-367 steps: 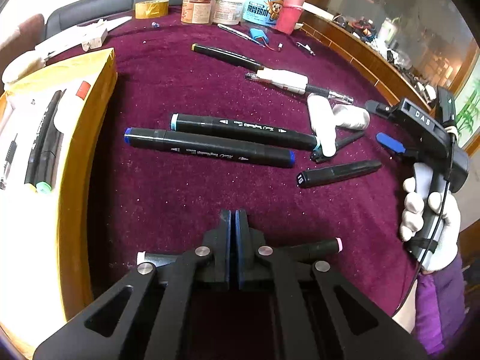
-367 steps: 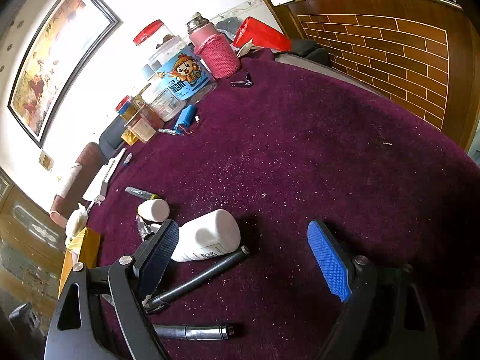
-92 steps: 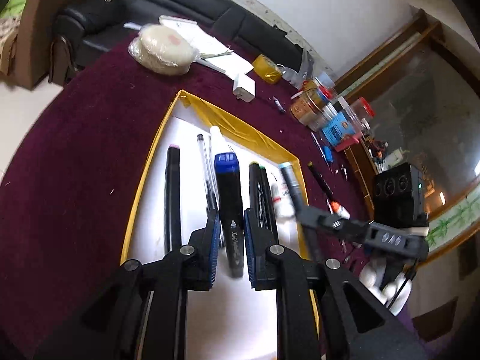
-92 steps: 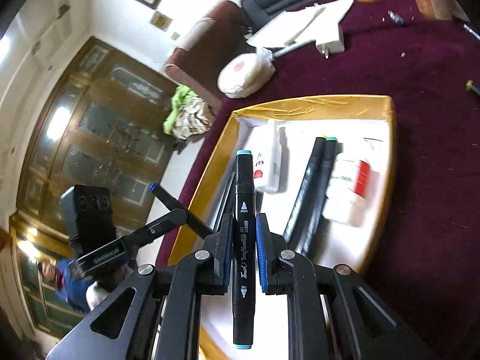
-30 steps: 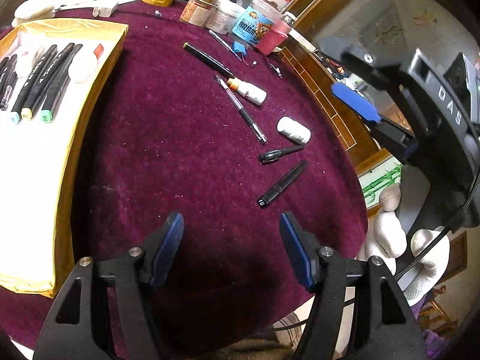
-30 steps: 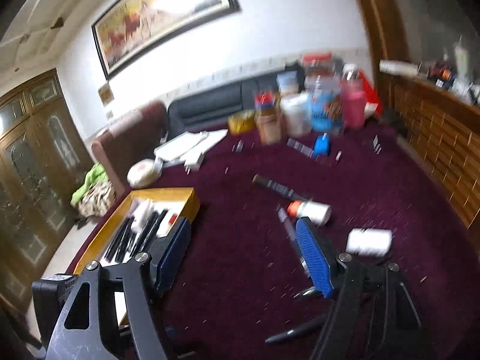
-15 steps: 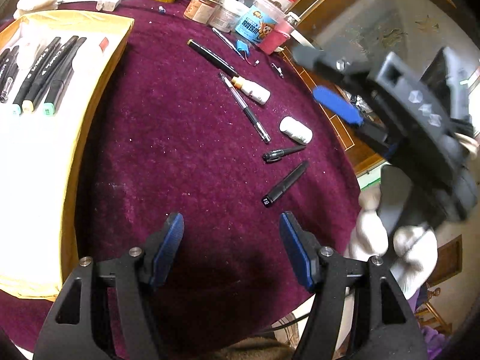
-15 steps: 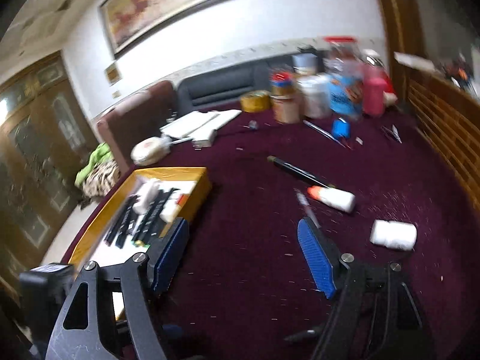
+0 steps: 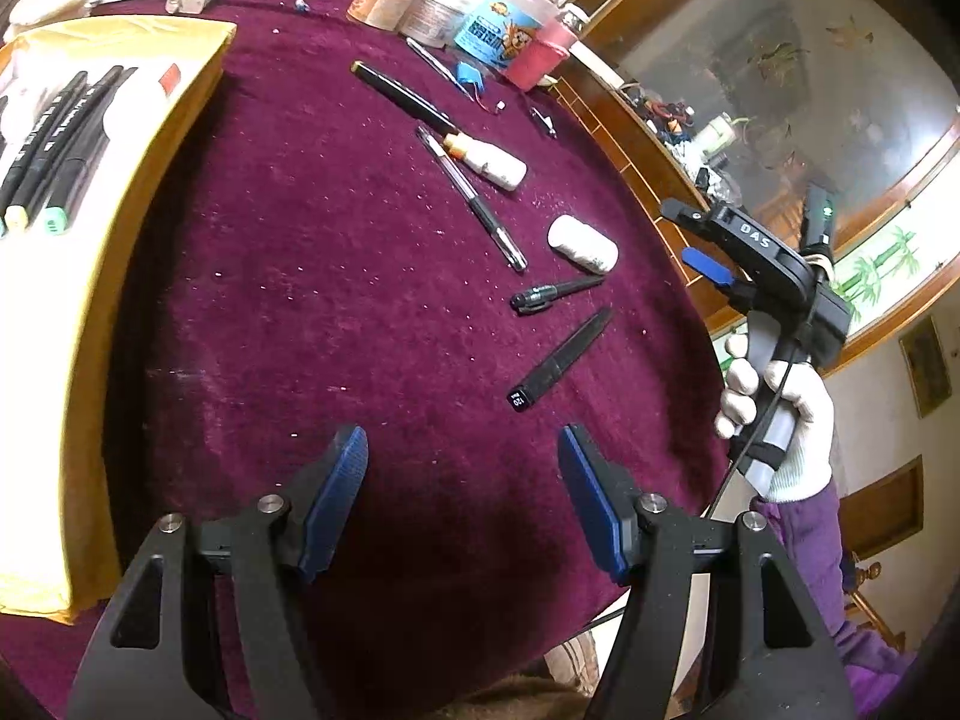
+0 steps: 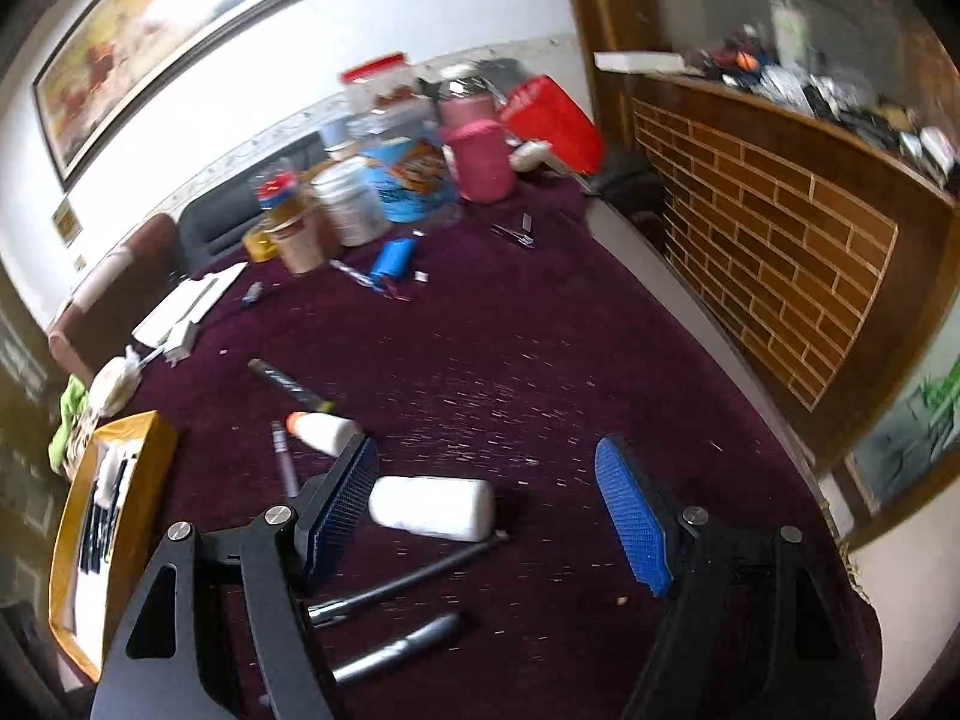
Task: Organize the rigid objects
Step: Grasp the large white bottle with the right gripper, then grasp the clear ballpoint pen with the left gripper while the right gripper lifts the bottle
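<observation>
Your left gripper (image 9: 459, 495) hangs with its fingers apart and empty over the table's near edge; the black marker (image 9: 561, 360) lies beyond, angling away rightward. Your right gripper (image 10: 489, 513), also spread and empty, is nearer the white bottle (image 10: 432, 507), which lies crosswise just beside its left finger.

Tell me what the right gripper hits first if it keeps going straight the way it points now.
Probably the white bottle lying on the maroon cloth, just ahead of the open right gripper near its left finger. Depth is unclear, so it might pass beside it and meet the cloth.
</observation>
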### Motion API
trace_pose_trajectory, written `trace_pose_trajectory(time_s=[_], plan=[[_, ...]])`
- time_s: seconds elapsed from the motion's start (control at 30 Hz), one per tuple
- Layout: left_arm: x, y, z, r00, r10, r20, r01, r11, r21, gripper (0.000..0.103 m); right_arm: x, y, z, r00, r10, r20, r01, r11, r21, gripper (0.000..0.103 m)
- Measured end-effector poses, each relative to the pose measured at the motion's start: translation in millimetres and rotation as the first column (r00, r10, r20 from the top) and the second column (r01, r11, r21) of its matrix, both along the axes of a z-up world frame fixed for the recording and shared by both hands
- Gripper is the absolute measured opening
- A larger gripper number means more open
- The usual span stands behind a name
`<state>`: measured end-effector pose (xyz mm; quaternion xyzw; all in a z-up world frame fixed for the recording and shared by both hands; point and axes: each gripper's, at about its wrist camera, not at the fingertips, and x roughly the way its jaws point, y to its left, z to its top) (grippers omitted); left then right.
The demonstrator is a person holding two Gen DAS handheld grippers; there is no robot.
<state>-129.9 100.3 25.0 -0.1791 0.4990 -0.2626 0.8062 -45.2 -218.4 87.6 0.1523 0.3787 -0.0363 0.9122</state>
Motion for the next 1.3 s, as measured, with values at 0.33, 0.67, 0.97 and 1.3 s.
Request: trace_pose_trajectory(time_s=[0.33,0.67,0.97,1.3], plan=[[1.8,-4.8,8.0,1.000,0.007,0.014,-0.008,1.000,0.023,0.065,42.9,22.8,-49.3,0.974,0.179,-0.142,-0.174,0.984,0.051,0.070],[24.9,-8.3,19.2,0.999,0.045,0.020,-0.046,0.997,0.065,0.065,36.4,54.2,-63.4,0.957,0.235,-0.171,-0.250,0.966,-0.069,0.059],[87.8,-67.6,18.6,0.999,0.013,0.044,-0.021,0.983,0.183,0.065,22.2,9.5,-69.8,0.986,0.167,-0.013,-0.161,0.968,0.192,0.059],[141.8,-134.5,-11.4,0.977,-0.102,0.186,-0.006,0.863,0.505,0.038,19.6,-4.0,-70.9,0.990,0.141,0.022,-0.142,0.948,0.283,0.059]])
